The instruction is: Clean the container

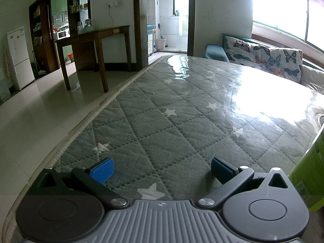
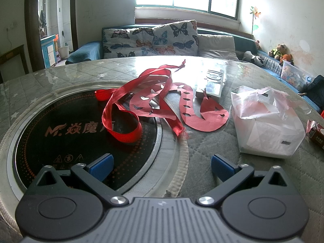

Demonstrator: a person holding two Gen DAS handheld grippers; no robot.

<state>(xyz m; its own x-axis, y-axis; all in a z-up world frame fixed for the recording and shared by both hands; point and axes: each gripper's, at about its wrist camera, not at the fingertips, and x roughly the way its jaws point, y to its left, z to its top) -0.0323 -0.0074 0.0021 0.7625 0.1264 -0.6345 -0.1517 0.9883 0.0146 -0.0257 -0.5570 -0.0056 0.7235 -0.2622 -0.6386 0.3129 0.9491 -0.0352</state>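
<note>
A green cylindrical container with a barcode label stands at the right edge of the left wrist view, just right of my left gripper. That gripper is open and empty over the quilted grey table cover. In the right wrist view my right gripper is also open and empty, low over the table. Ahead of it lie a red ribbon and red paper cuttings, partly over a black round induction cooktop set into the table.
A white tissue pack in torn plastic sits right of the cuttings, a white remote control behind them, a small red packet at the far right. A butterfly-patterned sofa lines the far side. The table edge drops to tiled floor.
</note>
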